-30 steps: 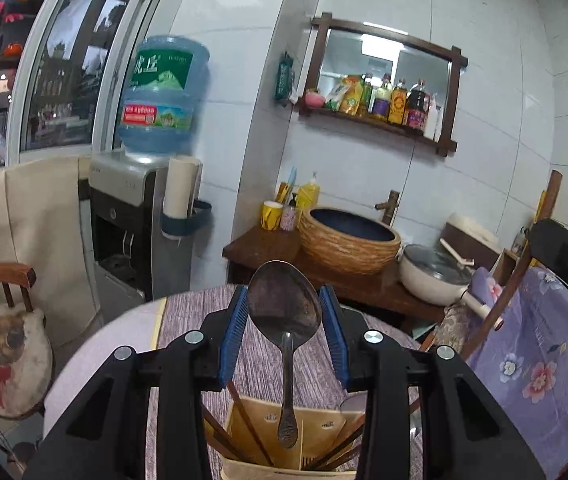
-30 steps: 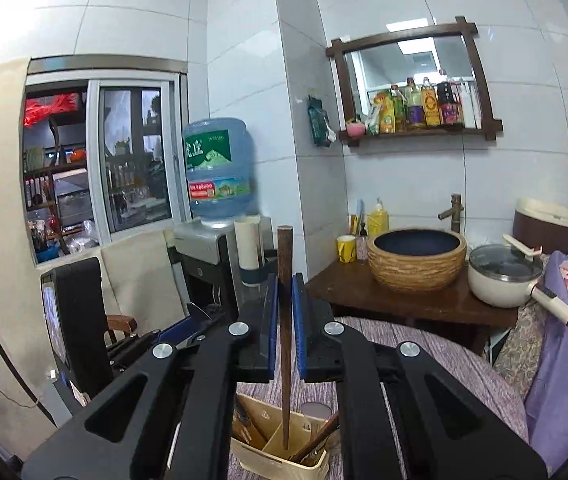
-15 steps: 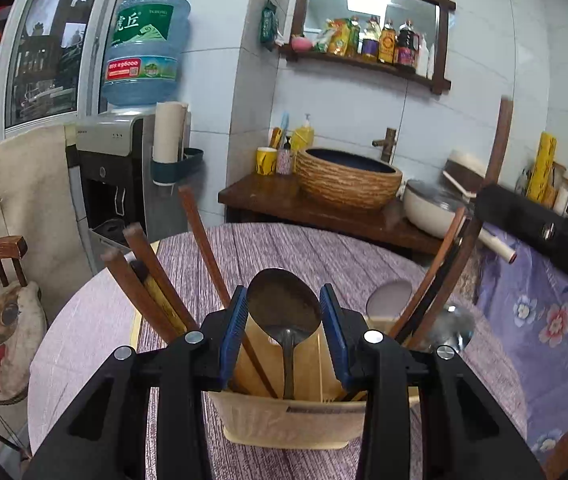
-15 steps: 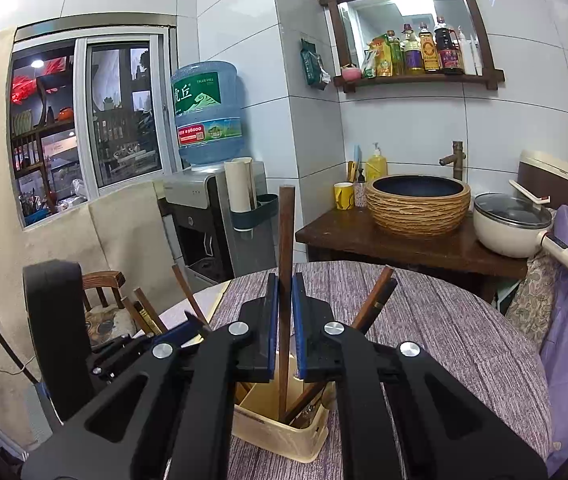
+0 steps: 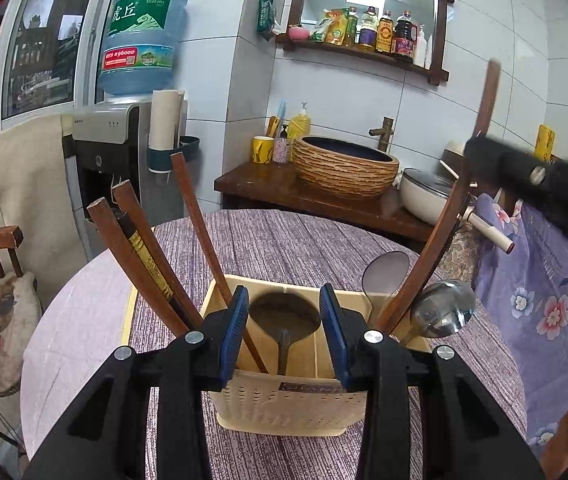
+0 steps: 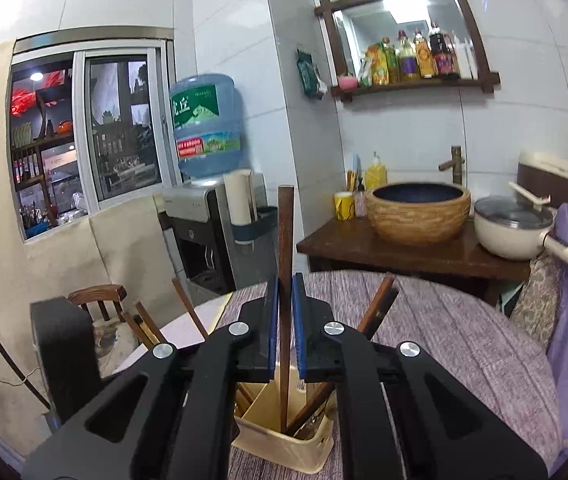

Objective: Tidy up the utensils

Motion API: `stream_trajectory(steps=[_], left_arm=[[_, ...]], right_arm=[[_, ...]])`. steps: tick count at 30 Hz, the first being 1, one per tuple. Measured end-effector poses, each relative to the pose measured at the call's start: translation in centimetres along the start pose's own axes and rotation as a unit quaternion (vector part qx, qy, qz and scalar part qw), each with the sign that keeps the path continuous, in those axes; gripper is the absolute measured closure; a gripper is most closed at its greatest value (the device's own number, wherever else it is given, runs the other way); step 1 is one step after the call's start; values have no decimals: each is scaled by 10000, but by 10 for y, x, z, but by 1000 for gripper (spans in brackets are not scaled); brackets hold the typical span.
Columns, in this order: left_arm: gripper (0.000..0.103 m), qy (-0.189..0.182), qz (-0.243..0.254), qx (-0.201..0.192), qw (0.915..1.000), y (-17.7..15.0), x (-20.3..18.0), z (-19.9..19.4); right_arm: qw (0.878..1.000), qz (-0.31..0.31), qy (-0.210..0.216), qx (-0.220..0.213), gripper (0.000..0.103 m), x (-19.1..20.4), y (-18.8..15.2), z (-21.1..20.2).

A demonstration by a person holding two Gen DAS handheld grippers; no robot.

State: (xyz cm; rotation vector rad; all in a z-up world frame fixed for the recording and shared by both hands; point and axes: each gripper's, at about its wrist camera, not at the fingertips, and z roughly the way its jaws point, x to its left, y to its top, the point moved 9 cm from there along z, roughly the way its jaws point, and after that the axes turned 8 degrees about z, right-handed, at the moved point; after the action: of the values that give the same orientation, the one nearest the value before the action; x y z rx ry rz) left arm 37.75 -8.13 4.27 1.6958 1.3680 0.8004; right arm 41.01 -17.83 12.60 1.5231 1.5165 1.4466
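- Chopsticks (image 5: 139, 256), several, lean out of the left compartment of the cream utensil caddy (image 5: 284, 400), which stands on the purple-clothed desk (image 5: 284, 240). Caddy looks much nearer than a sec ago, when only its top edge showed under the tongs.
- Left tongs (image 5: 284, 328): partly closed on the bowl of a dark metal spoon (image 5: 284, 316), one blue pad each side, handle pointing down. A sec ago the spoon hung well above the caddy; now its handle is inside the middle compartment, w/ the bowl at rim level. So the spoon looks about placed; what's left is prob. just letting go and pulling clear.
- Right of that: a shiny spoon (image 5: 442, 308) and a grey ladle-like one already stand in the right compartment.
- Right tongs (image 6: 284, 320): clamped tight on one brown chopstick (image 6: 285, 240), held upright. Its lower end has come down from above the caddy into it; can't tell if the tip touches the bottom. Same reading: release is next.
- Risk, as I judge it: opening too fast could knock the leaning sticks nearby.
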Motion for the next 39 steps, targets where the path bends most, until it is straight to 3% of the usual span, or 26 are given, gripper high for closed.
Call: stream_trajectory(steps=[10,11,12,14,16,20,23,29,35,39], left_arm=[[63,-73,-61,119,9999,-9,1,0],[57,-107,-107,97,9998,-9,2,-4],[54,-116,-147,62,9998,-7,3,-9],[38,-76,-224,-92,9997,-3,7,-22],[34,-19,-230,-274,9994,0,11,-42],[15,254,-307,-425,9983,-7,23,-74],[6,274,-465,-611,9967,-22,33,-99],[6,378,-462,-458,9972,-68,42,-114],[6,453,-237,-378,9980,-122,31,-135],[6,498,-82,-485,9975,-155,22,-154]], right_arm=[[9992,-112,-80,381,93,-6,-31,11],[9991,-158,-83,386,85,-6,-32,11],[9991,-225,-111,332,65,-7,-31,8],[9995,-268,-127,138,35,-9,-27,-3],[9995,-276,-126,-40,35,-13,-22,-18],[9988,-434,-186,-116,31,-17,-24,-42],[9984,-430,-274,-243,13,-22,-32,-65],[9972,-546,-487,-154,8,-29,-74,-99],[9984,-476,-205,240,6,-24,-149,-127],[9980,-579,-104,237,6,-19,-199,-153]])
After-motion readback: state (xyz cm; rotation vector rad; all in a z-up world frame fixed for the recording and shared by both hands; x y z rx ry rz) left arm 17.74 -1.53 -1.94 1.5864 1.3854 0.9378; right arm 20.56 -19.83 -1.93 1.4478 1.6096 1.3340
